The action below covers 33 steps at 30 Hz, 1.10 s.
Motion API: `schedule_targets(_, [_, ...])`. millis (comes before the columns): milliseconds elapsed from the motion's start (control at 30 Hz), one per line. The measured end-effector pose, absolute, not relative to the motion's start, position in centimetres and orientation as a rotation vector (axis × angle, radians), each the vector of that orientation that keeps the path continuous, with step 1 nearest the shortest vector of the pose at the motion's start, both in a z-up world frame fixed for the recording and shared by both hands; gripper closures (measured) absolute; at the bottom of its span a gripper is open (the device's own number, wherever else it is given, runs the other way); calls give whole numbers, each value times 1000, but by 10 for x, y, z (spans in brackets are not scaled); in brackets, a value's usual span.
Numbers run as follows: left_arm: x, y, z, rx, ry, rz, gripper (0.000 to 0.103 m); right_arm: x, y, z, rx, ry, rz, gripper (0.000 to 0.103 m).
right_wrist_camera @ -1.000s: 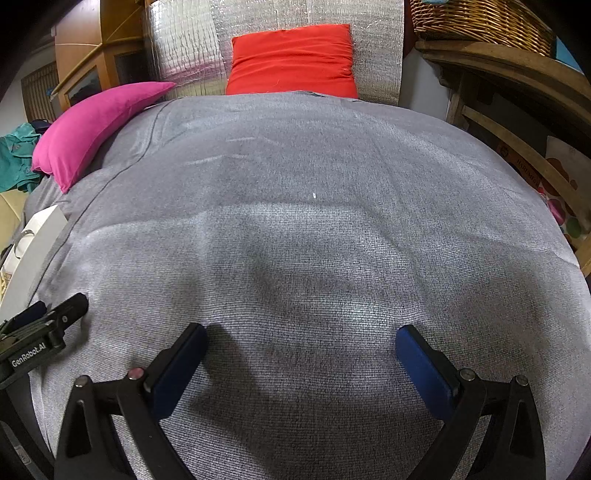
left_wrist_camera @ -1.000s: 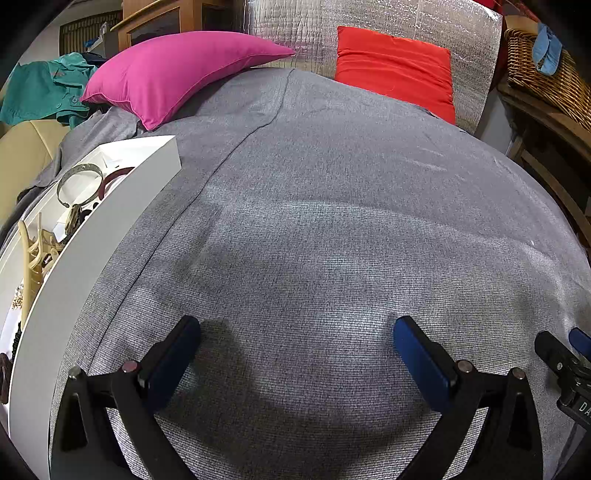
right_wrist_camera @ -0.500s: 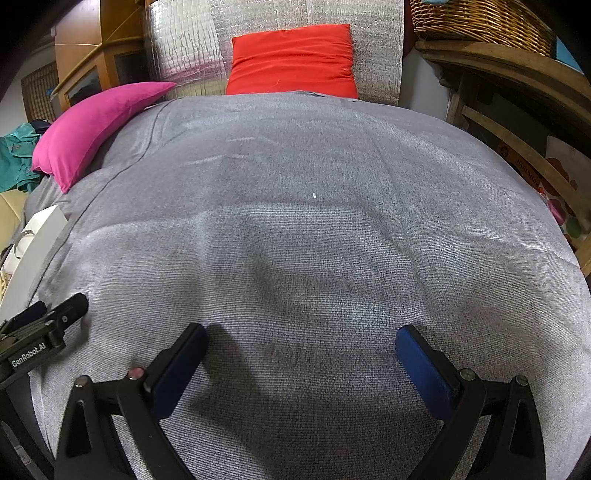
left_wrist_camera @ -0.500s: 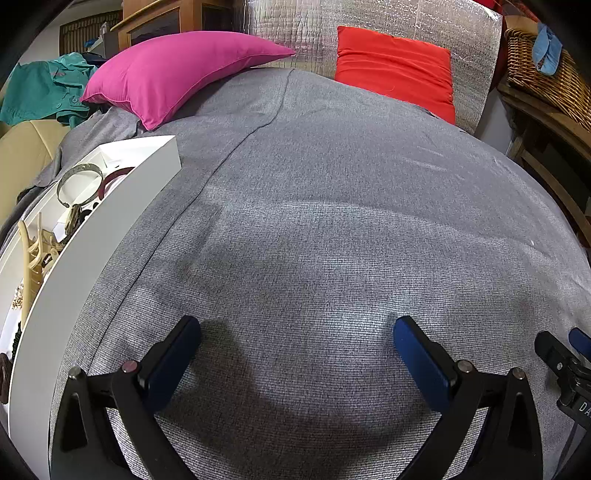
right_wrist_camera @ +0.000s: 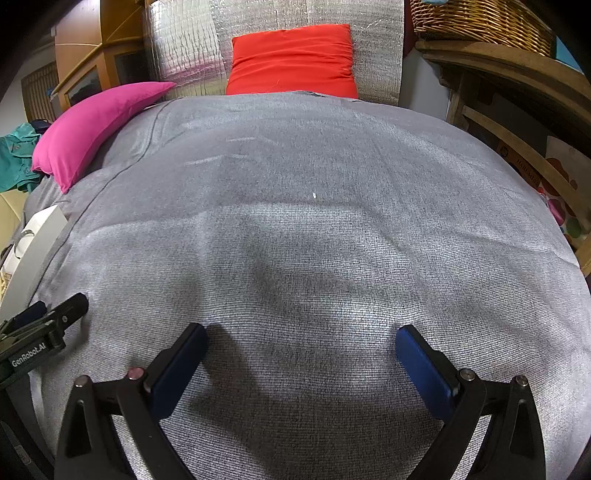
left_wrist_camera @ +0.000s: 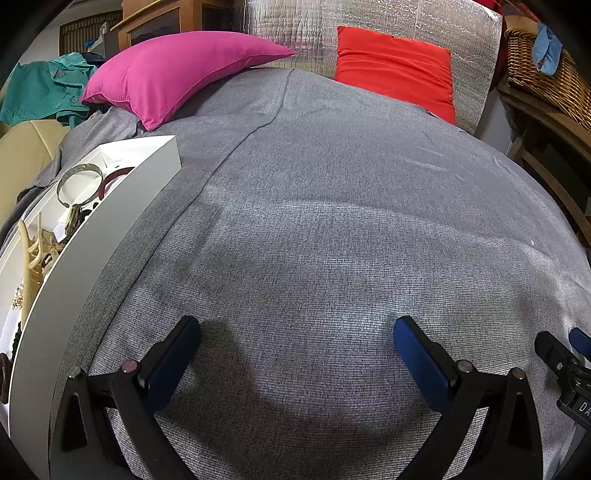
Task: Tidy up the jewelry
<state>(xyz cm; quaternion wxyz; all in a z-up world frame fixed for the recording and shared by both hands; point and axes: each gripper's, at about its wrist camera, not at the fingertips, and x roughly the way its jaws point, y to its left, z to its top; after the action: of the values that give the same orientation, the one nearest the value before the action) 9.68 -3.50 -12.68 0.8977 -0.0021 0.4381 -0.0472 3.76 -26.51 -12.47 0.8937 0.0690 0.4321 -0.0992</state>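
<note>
nothing moved, both grippers [left_wrist_camera: 295, 339] [right_wrist_camera: 301, 343] spread wide, empty

A matt, ribbed grey cloth bedcover [left_wrist_camera: 332, 221] is seen, backed by crinkled shiny foil [right_wrist_camera: 184, 40]; a smooth white tray [left_wrist_camera: 110, 236] holds a metal bangle [left_wrist_camera: 79, 181].

Grey bedspread [left_wrist_camera: 332, 221] covers the bed; pink pillow [left_wrist_camera: 177, 70] and red pillow [left_wrist_camera: 395, 66] lie at its head; wicker basket [right_wrist_camera: 480, 18] stands right.
</note>
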Motion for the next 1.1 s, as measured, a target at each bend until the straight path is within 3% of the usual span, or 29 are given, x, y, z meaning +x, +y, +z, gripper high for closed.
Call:
schedule_targets(667, [78,-37,-109,64,938,-61,0,36,-258,-118,69,917,-238,0])
schedule_targets(767, [35,-25,-58,168,800,-23,0,17,-247,-94,42,838,-266,0])
schedule_targets(1100, [-119,118,92,51,635,170,0,-82,-109,51,6,554,-11,0])
